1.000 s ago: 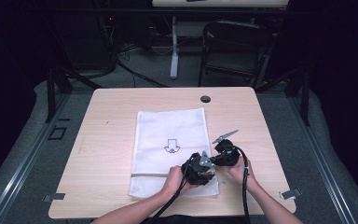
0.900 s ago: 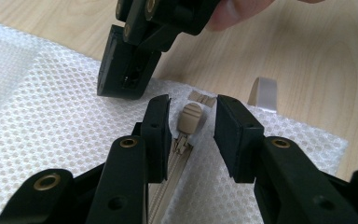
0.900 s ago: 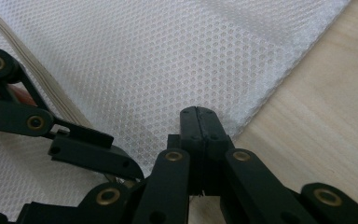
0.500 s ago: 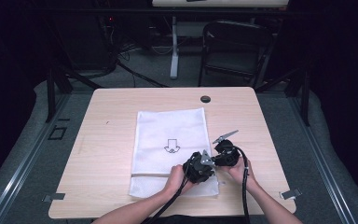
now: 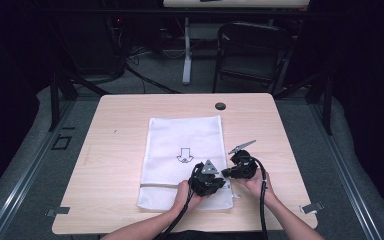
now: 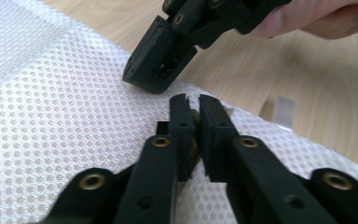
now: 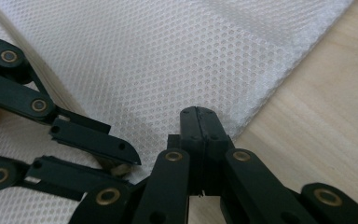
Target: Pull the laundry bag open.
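Note:
A white mesh bag [image 5: 185, 140] with a printed arrow lies flat on the wooden table [image 5: 115, 150]. Both grippers meet at its near right edge. My left gripper [image 5: 220, 184] [image 6: 193, 100] has just been closing its jaws, and a small brass zipper pull [image 6: 195, 135] [image 7: 116, 169] sits pinched between them. My right gripper [image 5: 226, 172] [image 7: 199, 111] is shut, its tips pressed together on the bag's mesh edge [image 7: 168, 56] just beyond the left one. From the left gripper view the right gripper [image 6: 151, 79] comes down onto the mesh [image 6: 51, 107].
A black round grommet [image 5: 220, 106] sits near the table's far edge. A dark chair [image 5: 252, 50] and cables stand on the floor behind. Metal clips [image 5: 55, 211] [image 5: 312, 207] mark the near corners. Bare wood lies left and right of the bag.

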`<state>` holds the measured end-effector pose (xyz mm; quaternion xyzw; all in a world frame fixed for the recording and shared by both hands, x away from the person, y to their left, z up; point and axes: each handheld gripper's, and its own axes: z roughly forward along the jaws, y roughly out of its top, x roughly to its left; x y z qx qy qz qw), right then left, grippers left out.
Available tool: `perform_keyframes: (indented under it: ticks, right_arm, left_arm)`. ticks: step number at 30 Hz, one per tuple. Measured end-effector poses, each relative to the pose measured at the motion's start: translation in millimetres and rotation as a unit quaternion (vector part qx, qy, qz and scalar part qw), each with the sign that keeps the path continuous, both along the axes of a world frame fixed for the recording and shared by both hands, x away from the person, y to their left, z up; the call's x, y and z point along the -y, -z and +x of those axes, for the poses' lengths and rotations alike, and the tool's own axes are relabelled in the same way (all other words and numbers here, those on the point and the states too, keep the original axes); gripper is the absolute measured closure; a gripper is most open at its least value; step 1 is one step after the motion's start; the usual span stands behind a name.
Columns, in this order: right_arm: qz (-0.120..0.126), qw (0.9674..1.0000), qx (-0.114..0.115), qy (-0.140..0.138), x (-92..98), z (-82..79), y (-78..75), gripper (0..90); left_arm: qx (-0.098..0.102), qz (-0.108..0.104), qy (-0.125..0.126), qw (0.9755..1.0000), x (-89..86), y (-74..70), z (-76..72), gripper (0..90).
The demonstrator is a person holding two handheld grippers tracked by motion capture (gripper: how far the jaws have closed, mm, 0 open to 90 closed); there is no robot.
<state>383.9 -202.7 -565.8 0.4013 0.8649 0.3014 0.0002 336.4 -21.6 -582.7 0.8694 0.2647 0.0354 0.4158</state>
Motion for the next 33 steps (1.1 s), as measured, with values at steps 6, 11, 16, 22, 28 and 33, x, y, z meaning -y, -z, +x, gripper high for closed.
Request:
perform_keyframes:
  ticks: [6,11,16,22,28,33]
  right_arm:
    - [-0.004,0.9999,0.008,0.007,3.5,-8.1,-11.7,90.0]
    - [-0.005,0.9995,-0.023,0.02,13.1,-24.2,-22.1,90.0]
    - [-0.018,0.9987,-0.044,0.02,2.2,-34.0,-20.7,90.0]
    - [-0.02,0.9983,-0.049,0.025,-0.2,-31.4,-12.0,90.0]
    - [-0.019,0.9989,-0.034,0.025,-8.0,-35.2,-6.3,90.0]
    - [-0.059,0.9981,-0.018,-0.004,-11.3,-35.9,-9.0,90.0]
  left_arm:
    - [0.004,0.003,0.001,1.0,-0.1,0.7,-1.1,87.5]
    - [0.009,0.002,-0.008,0.9999,1.0,1.3,-3.2,87.5]
    - [0.023,0.003,-0.033,0.9992,1.5,2.2,-3.9,87.5]
    - [0.017,-0.002,-0.048,0.9987,-1.2,2.2,-2.9,87.5]
    - [0.013,0.0,-0.057,0.9983,-2.3,2.6,-2.7,87.5]
    - [0.01,0.001,-0.055,0.9985,-3.8,1.6,-2.6,87.7]
